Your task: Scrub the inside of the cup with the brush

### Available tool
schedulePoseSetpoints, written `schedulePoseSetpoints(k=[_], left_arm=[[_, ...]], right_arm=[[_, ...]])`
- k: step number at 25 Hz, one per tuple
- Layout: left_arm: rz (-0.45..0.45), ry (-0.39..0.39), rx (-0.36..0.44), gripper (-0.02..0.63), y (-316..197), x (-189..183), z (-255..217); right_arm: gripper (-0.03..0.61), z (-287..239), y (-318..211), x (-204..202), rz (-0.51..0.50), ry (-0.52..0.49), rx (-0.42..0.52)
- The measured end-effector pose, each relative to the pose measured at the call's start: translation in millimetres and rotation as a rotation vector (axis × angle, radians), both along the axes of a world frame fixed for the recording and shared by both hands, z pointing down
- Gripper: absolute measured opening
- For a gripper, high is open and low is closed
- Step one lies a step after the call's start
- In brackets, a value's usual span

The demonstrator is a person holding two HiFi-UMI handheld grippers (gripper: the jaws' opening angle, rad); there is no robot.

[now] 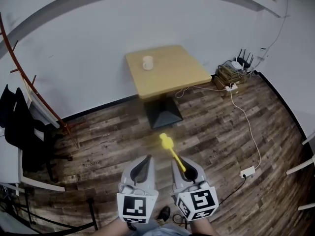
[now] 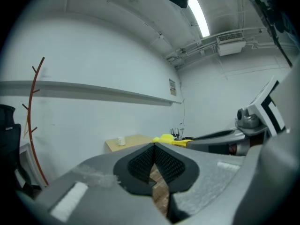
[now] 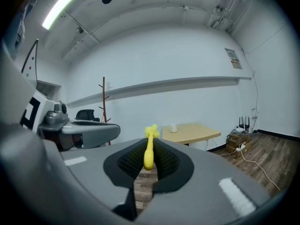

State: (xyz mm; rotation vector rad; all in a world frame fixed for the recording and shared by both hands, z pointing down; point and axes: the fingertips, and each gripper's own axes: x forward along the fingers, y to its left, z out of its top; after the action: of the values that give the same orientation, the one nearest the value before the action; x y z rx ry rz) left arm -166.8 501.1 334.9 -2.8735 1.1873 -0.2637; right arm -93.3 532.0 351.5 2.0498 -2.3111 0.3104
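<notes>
Yellow brush point(image 1: 171, 151), white cup point(image 1: 147, 63) — pale wood table point(image 1: 172, 77), dark brown plank floor point(image 1: 108, 132), white wall point(image 1: 74, 48).

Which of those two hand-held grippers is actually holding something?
The right hand-held gripper: its jaws clamp a yellow brush by the handle. The left hand-held gripper is shut with nothing between its jaws.

Right gripper point(image 3: 150, 143) clamped on a yellow brush point(image 3: 148, 158), its knobbly end pointing forward. Well beyond, a small white cup point(image 3: 173, 128) stands on a wooden table point(image 3: 194, 133).
</notes>
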Motion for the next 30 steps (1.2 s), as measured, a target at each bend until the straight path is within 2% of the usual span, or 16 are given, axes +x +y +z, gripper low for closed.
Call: schedulePoseSetpoints(k=[3, 6, 9, 16, 20, 25, 30], left_arm=[[0.028, 0.006, -0.003, 0.02, -35, 17, 6], [0.038, 0.055, -0.025, 0.02, -76, 35, 2], [0.065, 0.035, 0.024, 0.02, -124, 46, -6], [0.062, 0.083, 0.054, 0.02, -211, 36, -25], [0.077, 0.085, 0.04, 0.02, -234, 33, -19], [0.084, 0.129, -0.041, 0.02, -248, 43, -9], [0.117, 0.068, -0.032, 0.02, -263, 59, 7]], right_arm=[[0.041, 5, -32, 14, 0.018, 0.0, -0.01], [0.04, 3, -73, 30, 0.034, 0.003, -0.016], [0.041, -5, -119, 42, 0.043, 0.009, -0.007], [0.04, -23, -204, 35, 0.036, 0.051, 0.018], [0.04, -24, -230, 32, 0.037, 0.063, 0.011], [0.041, -21, -246, 36, 0.049, 0.07, -0.002], [0.041, -9, -259, 54, 0.068, 0.053, -0.028]])
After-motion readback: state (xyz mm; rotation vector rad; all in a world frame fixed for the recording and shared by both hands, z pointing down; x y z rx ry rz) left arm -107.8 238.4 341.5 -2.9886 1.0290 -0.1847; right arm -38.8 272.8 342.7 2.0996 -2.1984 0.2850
